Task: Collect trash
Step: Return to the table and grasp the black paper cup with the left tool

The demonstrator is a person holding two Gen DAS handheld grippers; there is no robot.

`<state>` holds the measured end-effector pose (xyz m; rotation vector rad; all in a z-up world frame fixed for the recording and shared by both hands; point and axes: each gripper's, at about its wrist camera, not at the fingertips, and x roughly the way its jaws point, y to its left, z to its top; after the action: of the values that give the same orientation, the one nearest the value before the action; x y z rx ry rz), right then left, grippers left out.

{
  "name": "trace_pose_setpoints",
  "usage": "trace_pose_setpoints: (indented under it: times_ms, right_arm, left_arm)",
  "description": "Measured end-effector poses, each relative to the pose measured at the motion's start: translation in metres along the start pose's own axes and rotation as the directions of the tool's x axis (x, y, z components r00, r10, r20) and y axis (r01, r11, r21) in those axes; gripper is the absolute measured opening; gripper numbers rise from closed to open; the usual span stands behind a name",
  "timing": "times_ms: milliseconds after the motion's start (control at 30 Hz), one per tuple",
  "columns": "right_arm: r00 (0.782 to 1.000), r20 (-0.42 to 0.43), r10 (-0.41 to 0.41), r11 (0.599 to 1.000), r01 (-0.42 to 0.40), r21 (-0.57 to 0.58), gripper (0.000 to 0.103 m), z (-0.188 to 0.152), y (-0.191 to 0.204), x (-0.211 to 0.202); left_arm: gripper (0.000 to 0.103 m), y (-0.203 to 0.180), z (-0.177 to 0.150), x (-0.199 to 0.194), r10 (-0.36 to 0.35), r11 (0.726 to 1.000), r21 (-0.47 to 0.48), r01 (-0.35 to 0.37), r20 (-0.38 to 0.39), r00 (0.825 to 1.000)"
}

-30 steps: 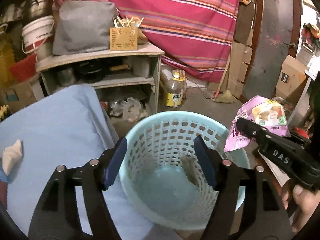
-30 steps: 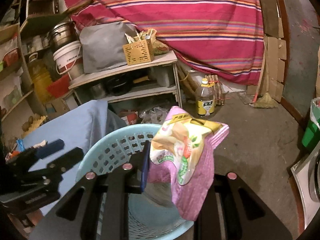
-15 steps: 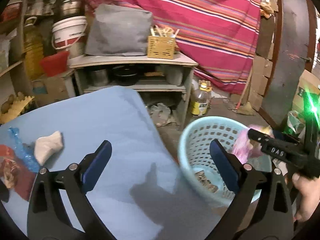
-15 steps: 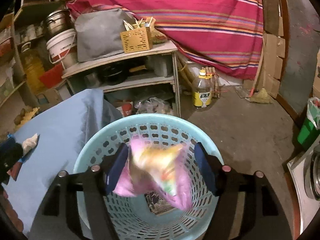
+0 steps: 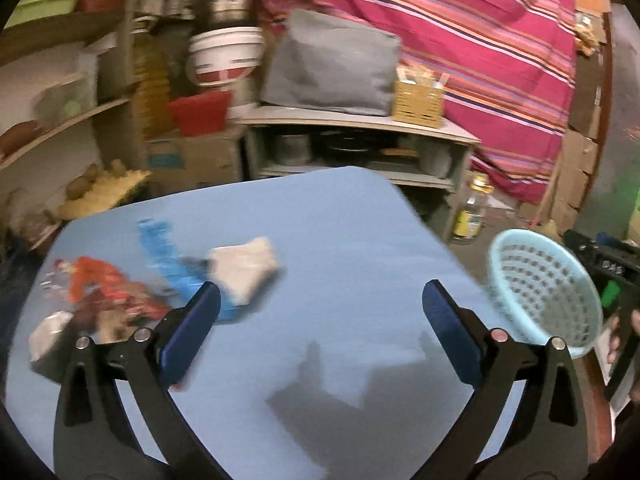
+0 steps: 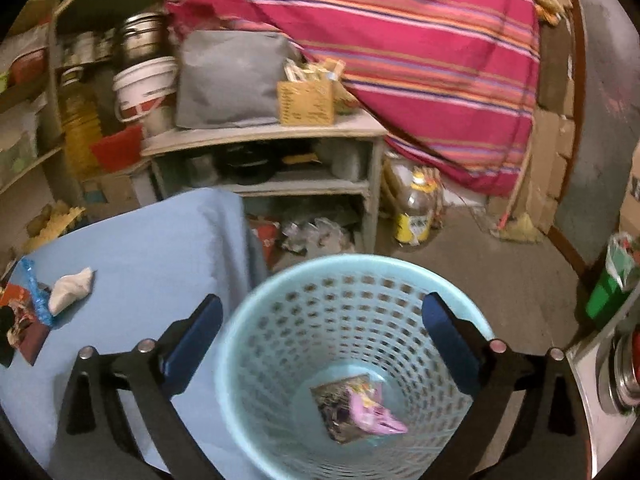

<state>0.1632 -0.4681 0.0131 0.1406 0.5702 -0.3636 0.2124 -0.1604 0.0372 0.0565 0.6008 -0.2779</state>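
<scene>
While the pink wrapper [image 6: 376,410] is lying at the bottom of the pale blue basket [image 6: 280,292], the right gripper [image 6: 320,332], its jaws having just been opening wide, is hanging empty above it. The left gripper [image 5: 320,316], equally wide and empty, is facing the blue table [image 5: 360,248]; it is best centring on the white crumpled tissue [image 5: 244,268] before closing.

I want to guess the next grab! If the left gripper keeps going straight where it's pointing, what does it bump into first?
Probably just the bare blue tablecloth. The left gripper is open and empty; the white crumpled tissue lies slightly left of its line, though blur makes depth uncertain.
</scene>
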Motion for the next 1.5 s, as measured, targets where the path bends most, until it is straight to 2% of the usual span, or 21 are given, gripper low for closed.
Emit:
trace_pose_setpoints:
  times_ms: [133,267,500,700,800,933,1033,1233,1267,1500]
  right_arm:
    - [0.999,0.016,0.044,0.998,-0.044,-0.049,0.098,0.000,0.045,-0.005]
    - [0.997,0.002,0.076,0.991,-0.075,-0.115,0.098,-0.005,0.094,0.000]
    - [0.993,-0.044,0.110,0.972,-0.116,-0.206,0.098,-0.019,0.151,0.009]
    - [0.986,-0.074,0.149,0.966,-0.161,-0.202,0.098,-0.023,0.174,0.015]
    - [0.982,-0.080,0.170,0.965,-0.182,-0.190,0.098,-0.024,0.182,0.017]
    - [0.978,-0.087,0.192,0.960,-0.205,-0.190,0.098,-0.026,0.194,0.018]
    - [0.976,-0.090,0.198,0.956,-0.213,-0.204,0.098,-0.028,0.204,0.018]
    - [0.972,-0.104,0.212,0.950,-0.230,-0.213,0.098,-0.032,0.220,0.020]
    - [0.971,-0.105,0.217,0.949,-0.235,-0.212,0.098,-0.032,0.223,0.020]
    - [0.965,-0.116,0.235,0.940,-0.256,-0.226,0.098,-0.038,0.247,0.020]
  left_arm:
    - [0.098,0.058,-0.011,-0.010,0.110,0.994,-0.025,-0.109,0.008,0.994]
    - [0.098,0.111,-0.022,-0.012,0.221,0.973,-0.070,-0.220,0.004,0.975]
    - [0.098,0.177,-0.046,-0.004,0.297,0.945,-0.112,-0.306,-0.088,0.951]
    - [0.098,0.233,-0.063,0.011,0.345,0.911,-0.170,-0.375,-0.184,0.920]
    - [0.098,0.256,-0.064,0.010,0.348,0.893,-0.226,-0.388,-0.198,0.916]
    - [0.098,0.284,-0.065,0.000,0.356,0.871,-0.290,-0.396,-0.181,0.917]
    - [0.098,0.295,-0.066,-0.007,0.374,0.862,-0.299,-0.409,-0.168,0.912]
    - [0.098,0.308,-0.074,-0.004,0.399,0.855,-0.273,-0.441,-0.198,0.895]
    - [0.098,0.310,-0.076,-0.005,0.396,0.856,-0.273,-0.439,-0.199,0.896]
    - [0.098,0.328,-0.085,-0.003,0.299,0.881,-0.319,-0.351,-0.200,0.933]
